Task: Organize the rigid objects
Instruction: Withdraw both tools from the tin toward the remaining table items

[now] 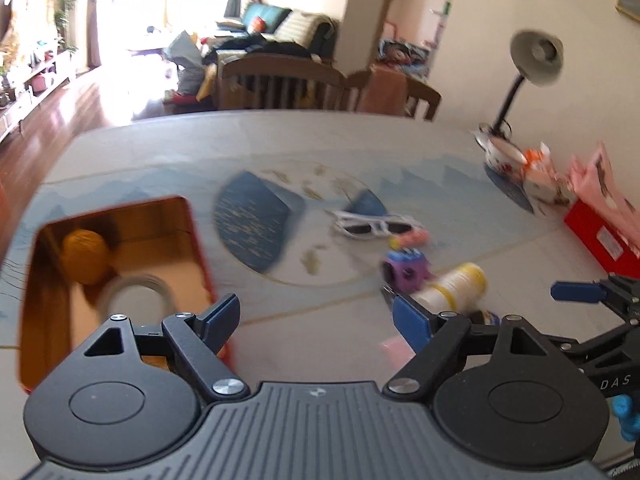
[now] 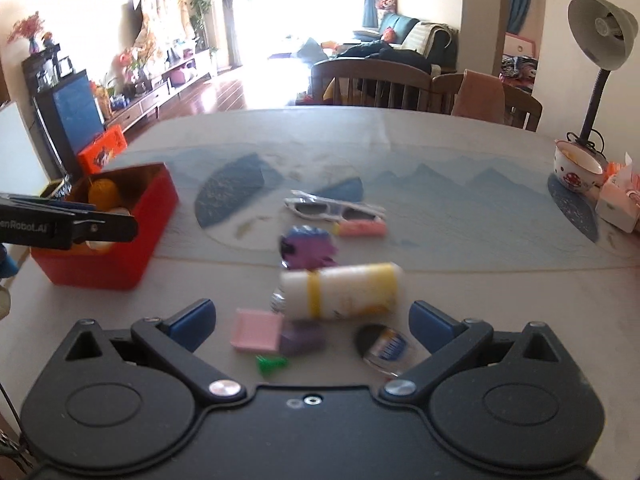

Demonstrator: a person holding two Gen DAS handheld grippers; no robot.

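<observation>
A red box stands at the table's left and holds an orange ball and a tape roll. My left gripper is open and empty beside the box. Loose items lie mid-table: white sunglasses, a pink tube, a purple toy, a white and yellow bottle, a pink square block, a small green piece and a clear round item. My right gripper is open, its fingers either side of this pile, gripping nothing.
A desk lamp and a patterned bowl stand at the right edge with pink packets and a red carton. Wooden chairs stand behind the table. The right gripper's arm shows at right in the left wrist view.
</observation>
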